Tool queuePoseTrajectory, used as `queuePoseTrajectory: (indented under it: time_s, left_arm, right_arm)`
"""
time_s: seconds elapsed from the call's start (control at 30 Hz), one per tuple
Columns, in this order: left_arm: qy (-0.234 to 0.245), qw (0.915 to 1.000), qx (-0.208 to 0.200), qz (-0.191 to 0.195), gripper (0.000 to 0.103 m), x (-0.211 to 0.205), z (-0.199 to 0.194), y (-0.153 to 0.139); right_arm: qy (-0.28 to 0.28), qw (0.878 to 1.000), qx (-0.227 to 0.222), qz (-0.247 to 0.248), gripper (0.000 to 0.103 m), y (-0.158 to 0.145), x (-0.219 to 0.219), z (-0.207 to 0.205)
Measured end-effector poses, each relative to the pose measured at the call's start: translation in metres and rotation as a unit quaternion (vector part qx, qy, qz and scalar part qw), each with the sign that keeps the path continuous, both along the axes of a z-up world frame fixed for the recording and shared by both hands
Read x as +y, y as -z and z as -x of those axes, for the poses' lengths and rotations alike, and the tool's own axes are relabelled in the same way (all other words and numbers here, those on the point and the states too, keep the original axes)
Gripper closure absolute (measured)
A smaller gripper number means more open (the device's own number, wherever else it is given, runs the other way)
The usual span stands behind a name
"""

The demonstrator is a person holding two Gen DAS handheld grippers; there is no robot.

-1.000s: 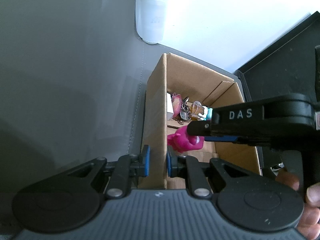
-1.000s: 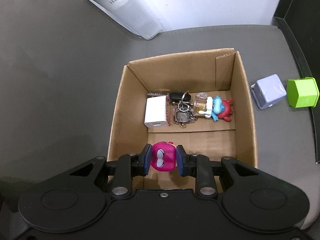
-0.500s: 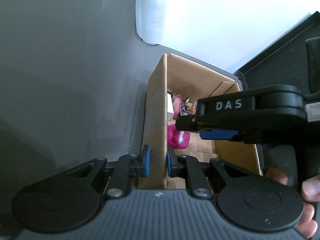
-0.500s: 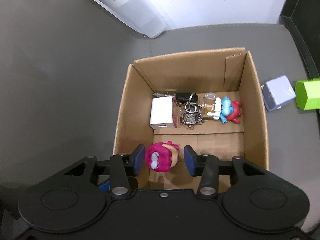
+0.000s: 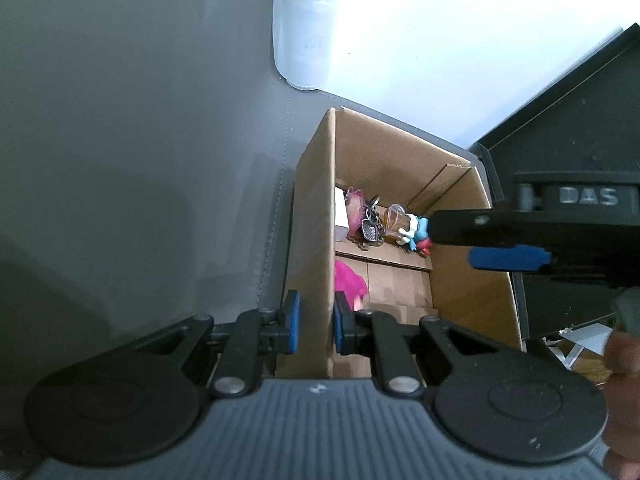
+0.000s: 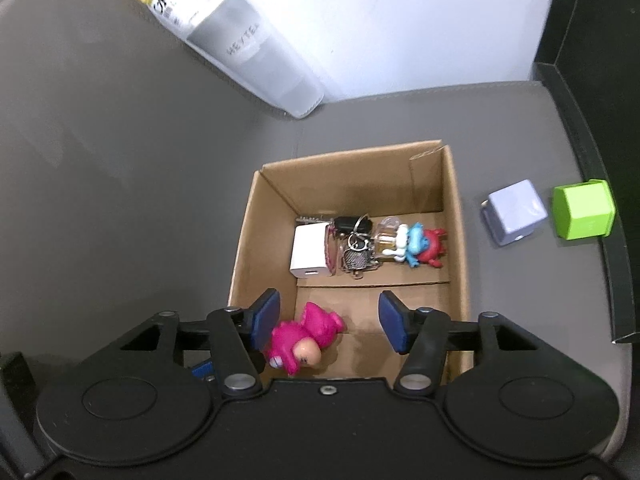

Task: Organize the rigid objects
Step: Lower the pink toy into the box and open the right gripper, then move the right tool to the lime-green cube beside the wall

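An open cardboard box (image 6: 456, 216) stands on a grey surface. My left gripper (image 5: 314, 322) is shut on the box's left wall (image 5: 316, 216). My right gripper (image 6: 330, 322) is open and empty above the box's near end. A pink toy figure (image 6: 304, 340) lies on the box floor under the right gripper, near its left finger; it also shows in the left wrist view (image 5: 349, 282). Further back in the box lie a white charger (image 6: 310, 250), a bunch of keys (image 6: 356, 240), a small clear bottle (image 6: 386, 238) and a blue and red figure (image 6: 422, 244).
A lilac cube (image 6: 514, 216) and a green cube (image 6: 582, 210) sit on the grey surface right of the box. A translucent HEYTEA bottle (image 6: 248, 52) stands behind the box by the white wall. A black panel (image 6: 592, 80) borders the right side.
My right gripper has opened, let go of the pink toy and risen. The toy has dropped onto the box floor. My left gripper has kept its hold on the box wall.
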State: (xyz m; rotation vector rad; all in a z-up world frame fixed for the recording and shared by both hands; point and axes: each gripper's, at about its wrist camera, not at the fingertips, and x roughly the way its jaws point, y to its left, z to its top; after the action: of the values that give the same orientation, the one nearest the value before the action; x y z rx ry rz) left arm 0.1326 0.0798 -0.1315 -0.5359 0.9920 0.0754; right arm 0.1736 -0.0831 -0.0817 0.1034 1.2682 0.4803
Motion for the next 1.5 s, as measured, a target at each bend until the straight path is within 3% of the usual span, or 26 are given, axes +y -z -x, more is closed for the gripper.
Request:
queuePoseTrajectory:
  time_s: [0.37,0.5,0.9,1.07,1.13,1.5]
  left_arm:
    - [0.0,1.0,0.0,-0.001,0.088,0.0,0.0,0.0]
    - [0.0,1.0,0.0,-0.001,0.088,0.001,0.0,0.0]
    - [0.001,1.0,-0.001,-0.001,0.088,0.0,0.0,0.0]
    - [0.001,1.0,0.0,-0.002,0.088,0.001,0.0,0.001]
    - [0.001,1.0,-0.001,-0.002,0.088,0.0,0.0,0.001]
    - [0.001,1.0,-0.001,-0.003,0.088,0.0,-0.001,0.001]
  right_arm:
    - [0.023,0.999,-0.025,-0.022,0.044,-0.021,-0.028,0.003]
    - [0.034,0.999,-0.032,-0.03,0.037,-0.029,-0.037,0.007]
    - [0.038,0.997,-0.058,-0.042,0.031,-0.052,-0.059,0.014]
    - [0.041,0.997,-0.064,-0.03,0.029,-0.054,-0.067,0.015]
    - [0.046,0.996,-0.068,-0.029,0.022,-0.055,-0.072,0.015]
    - [0.084,0.993,-0.077,-0.014,0.021,-0.051,-0.104,0.006]
